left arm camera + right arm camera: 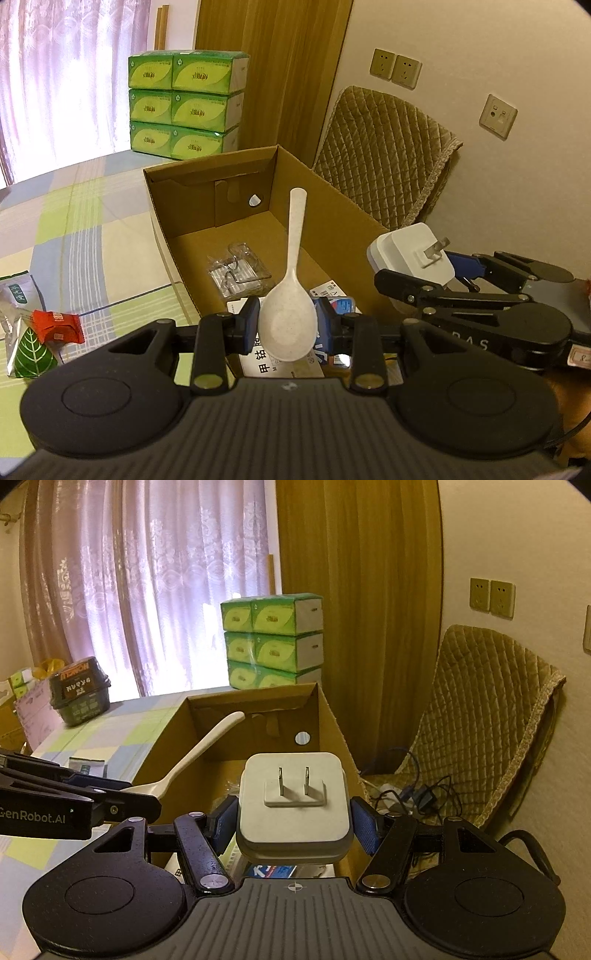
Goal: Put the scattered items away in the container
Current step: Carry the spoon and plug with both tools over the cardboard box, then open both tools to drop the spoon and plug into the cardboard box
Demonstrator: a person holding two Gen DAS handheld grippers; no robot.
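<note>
Grippers hover over the cardboard box point(332, 218). Left gripper point(287, 325) clamps a white spoon point(290, 314); right gripper point(293, 821) clamps a white plug point(293, 805). Packets, seemingly, lie inside.

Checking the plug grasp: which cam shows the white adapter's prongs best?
Right wrist view. The white adapter sits centred between the right gripper pads, both prongs facing the lens. The left wrist view catches the adapter at an angle, prongs only from the side, behind the spoon held in the left gripper.
</note>
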